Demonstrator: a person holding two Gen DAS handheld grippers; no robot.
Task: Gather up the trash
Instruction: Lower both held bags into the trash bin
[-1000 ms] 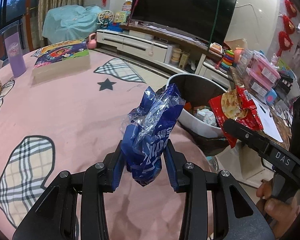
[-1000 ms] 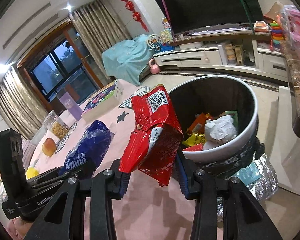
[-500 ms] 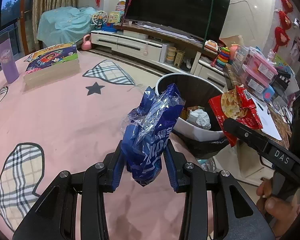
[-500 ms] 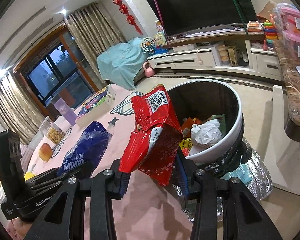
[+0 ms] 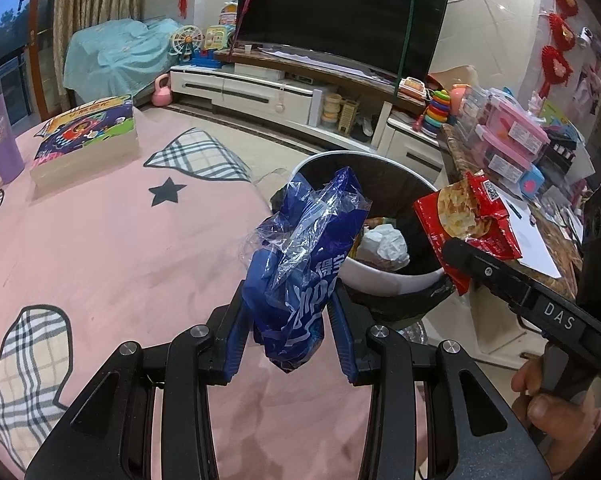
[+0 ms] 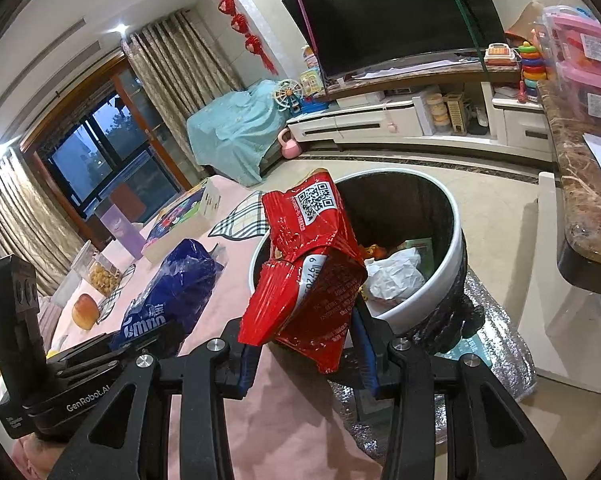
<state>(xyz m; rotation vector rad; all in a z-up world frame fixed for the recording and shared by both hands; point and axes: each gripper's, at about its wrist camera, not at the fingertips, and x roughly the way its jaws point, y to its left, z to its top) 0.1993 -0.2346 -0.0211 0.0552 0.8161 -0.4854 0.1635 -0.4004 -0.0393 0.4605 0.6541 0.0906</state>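
My left gripper (image 5: 288,332) is shut on a crumpled blue plastic wrapper (image 5: 300,264), held upright above the pink table edge. My right gripper (image 6: 306,344) is shut on a red snack bag (image 6: 312,272) with a QR code, held over the near rim of the bin. The round white trash bin (image 5: 384,278) with a black liner stands on the floor just past the table; it holds crumpled white paper (image 6: 396,276) and coloured wrappers. In the left wrist view the red snack bag (image 5: 468,220) and the right gripper's arm (image 5: 512,288) show at the right, a hand gripping its handle.
A pink tablecloth (image 5: 100,248) with plaid patches covers the table, carrying a boxed book (image 5: 84,140), a purple cup (image 5: 0,140), an apple (image 6: 85,310) and a snack jar (image 6: 102,278). A marble counter (image 6: 580,184) with pink boxes stands right of the bin. A TV cabinet (image 5: 268,96) stands behind.
Both grippers have drifted toward the bin with their wrappers still held; the bin now looks nearer and more under the red bag. Neither grip has altered.
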